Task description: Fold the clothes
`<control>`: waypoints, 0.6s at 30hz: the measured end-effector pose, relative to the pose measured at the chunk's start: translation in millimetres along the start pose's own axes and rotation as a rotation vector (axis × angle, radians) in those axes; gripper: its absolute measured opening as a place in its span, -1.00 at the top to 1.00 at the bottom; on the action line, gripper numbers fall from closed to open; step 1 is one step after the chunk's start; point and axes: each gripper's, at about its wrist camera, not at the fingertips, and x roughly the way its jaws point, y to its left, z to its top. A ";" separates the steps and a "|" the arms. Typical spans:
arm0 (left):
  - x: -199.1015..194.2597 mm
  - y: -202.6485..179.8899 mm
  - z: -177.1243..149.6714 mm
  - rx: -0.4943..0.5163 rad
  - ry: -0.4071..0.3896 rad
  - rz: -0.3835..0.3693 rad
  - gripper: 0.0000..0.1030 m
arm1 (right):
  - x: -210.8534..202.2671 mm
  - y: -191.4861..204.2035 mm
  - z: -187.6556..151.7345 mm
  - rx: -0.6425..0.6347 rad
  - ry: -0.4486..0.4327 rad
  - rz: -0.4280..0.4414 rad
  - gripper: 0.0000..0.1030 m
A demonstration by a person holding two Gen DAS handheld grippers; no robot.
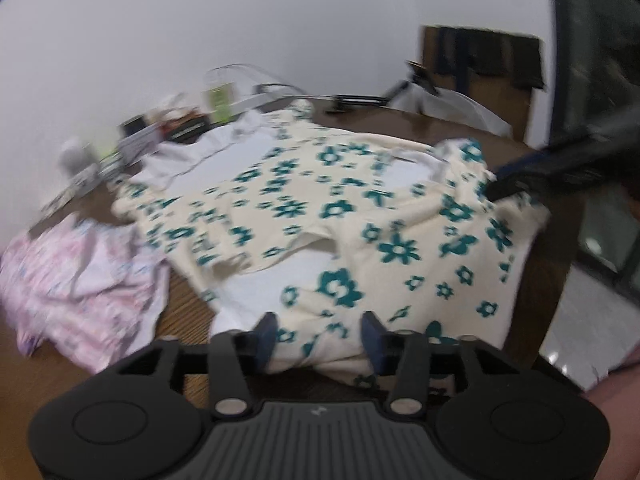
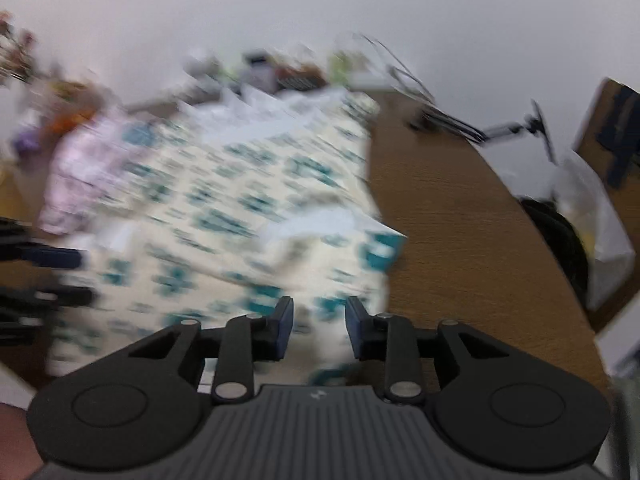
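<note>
Left wrist view: the floral garment (image 1: 340, 208) lies spread, partly folded, across the wooden table (image 1: 188, 300), its near hem bunched between the fingers of the left claw (image 1: 320, 334).

The left claw's jaws stand apart, cloth between them but not pinched. In the blurred right wrist view, the right claw (image 2: 319, 322) is also parted over the hem near the garment's right edge; I cannot tell whether it touches. A pink garment (image 1: 80, 280) sits crumpled alongside. To fold cleanly, both claws should probably pinch the hem at matching points, lift evenly, and carry it over without dragging wrinkles.
</note>
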 end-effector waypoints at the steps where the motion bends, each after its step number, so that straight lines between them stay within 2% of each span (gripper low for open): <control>1: -5.9 6.3 -0.2 -0.035 -0.010 -0.004 -0.17 | -6.3 9.1 -1.4 -0.017 -0.014 0.041 0.19; 2: -12.5 13.1 -0.5 -0.071 -0.022 -0.013 -0.34 | -10.0 18.9 -3.7 -0.042 -0.017 0.077 0.04; 3: -19.6 20.8 0.1 -0.111 -0.032 -0.026 -0.52 | -12.6 30.8 -6.8 -0.076 -0.014 0.116 0.01; 6: -40.2 44.2 0.0 -0.222 -0.048 -0.068 -0.59 | -9.3 59.4 -12.7 -0.152 0.028 0.199 -0.03; 8: -53.3 58.0 -1.3 -0.270 -0.048 -0.062 -0.59 | -3.4 73.1 -12.8 -0.177 0.062 0.243 -0.03; 11: -67.2 70.0 -4.0 -0.255 -0.022 0.018 -0.59 | 6.8 89.3 -9.3 -0.216 0.118 0.264 0.01; 14: -72.0 74.0 -6.4 -0.189 0.028 0.087 -0.59 | 13.9 102.5 -4.0 -0.271 0.162 0.268 0.02; 18: -70.4 78.7 -16.9 -0.144 0.076 0.113 -0.59 | 22.4 115.9 3.0 -0.317 0.210 0.275 0.02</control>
